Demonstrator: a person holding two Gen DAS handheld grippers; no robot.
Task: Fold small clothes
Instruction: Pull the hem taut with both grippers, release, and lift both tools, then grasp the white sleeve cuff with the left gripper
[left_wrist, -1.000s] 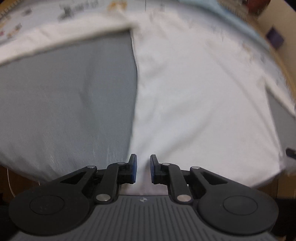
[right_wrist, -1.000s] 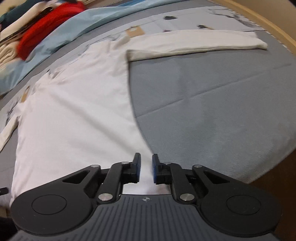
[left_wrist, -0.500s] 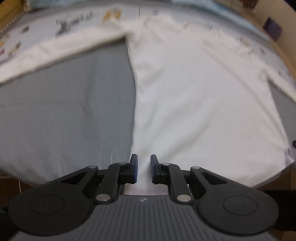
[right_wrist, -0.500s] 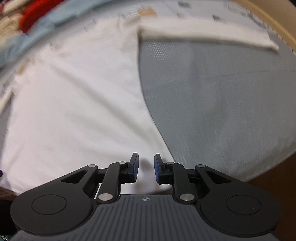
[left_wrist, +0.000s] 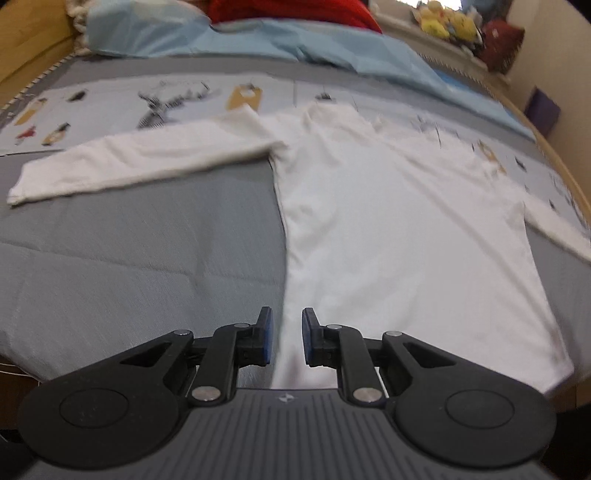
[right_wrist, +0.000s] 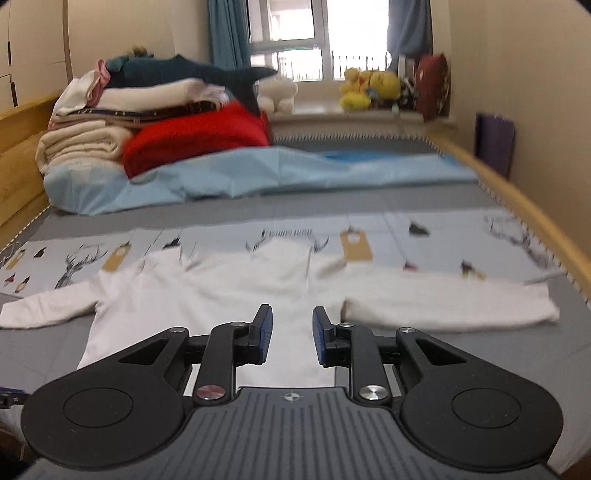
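A white long-sleeved shirt is lying flat on the bed, sleeves spread. Folding is just starting. The left hand-held gripper is hovering slightly parted and empty; the right hand-held gripper is opening, empty. Next, each needs to be gripping a sleeve or side edge.

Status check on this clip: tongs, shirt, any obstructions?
Left tongs open, empty. Right tongs opening, empty. White long-sleeve shirt flat on bed, sleeves spread, unfolded. Nothing on it.

One white long-sleeved shirt, one light-blue sheet, one red garment, two grippers.
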